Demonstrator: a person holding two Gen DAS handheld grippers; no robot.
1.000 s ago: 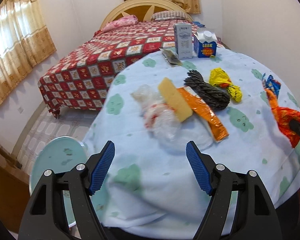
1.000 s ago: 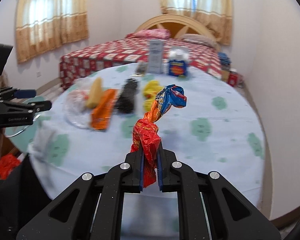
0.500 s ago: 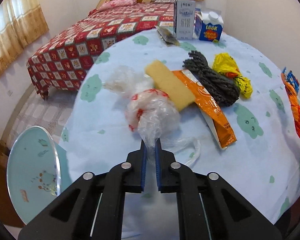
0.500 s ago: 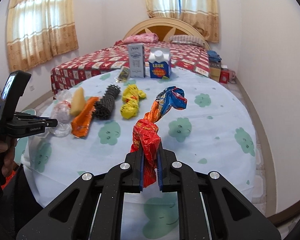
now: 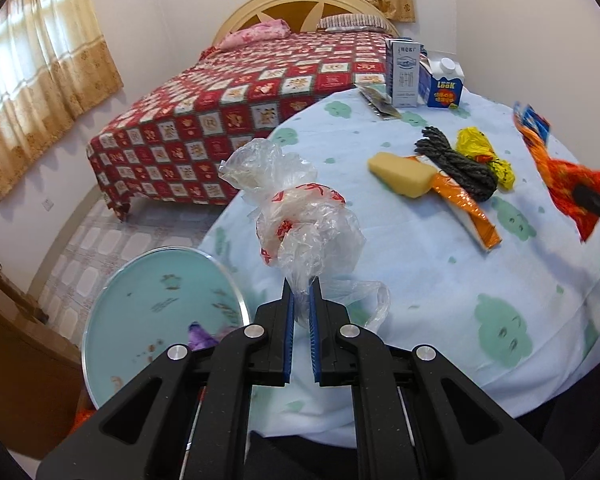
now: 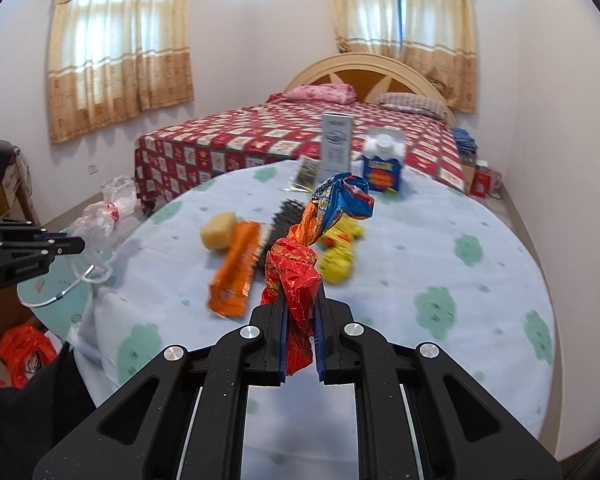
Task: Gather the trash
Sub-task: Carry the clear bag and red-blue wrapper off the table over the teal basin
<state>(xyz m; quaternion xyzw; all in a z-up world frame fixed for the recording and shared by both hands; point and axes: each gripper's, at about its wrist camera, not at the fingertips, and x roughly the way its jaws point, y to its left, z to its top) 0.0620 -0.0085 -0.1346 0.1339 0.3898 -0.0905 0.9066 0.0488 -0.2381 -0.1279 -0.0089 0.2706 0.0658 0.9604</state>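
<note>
Both tongs carry trash above the table (image 5: 440, 280).
Left tongs (image 5: 302, 312) pinch a clear plastic bag (image 5: 304, 220); right tongs (image 6: 302, 320) clamp a twisted red-and-blue wrapper (image 6: 300, 264), both lifted clear.

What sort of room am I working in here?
Most likely a home bedroom. A bed with a red patchwork cover and pillows stands behind the round table, and curtained windows line the walls. The table, under a pale blue cloth, holds wrappers and cartons.
</note>
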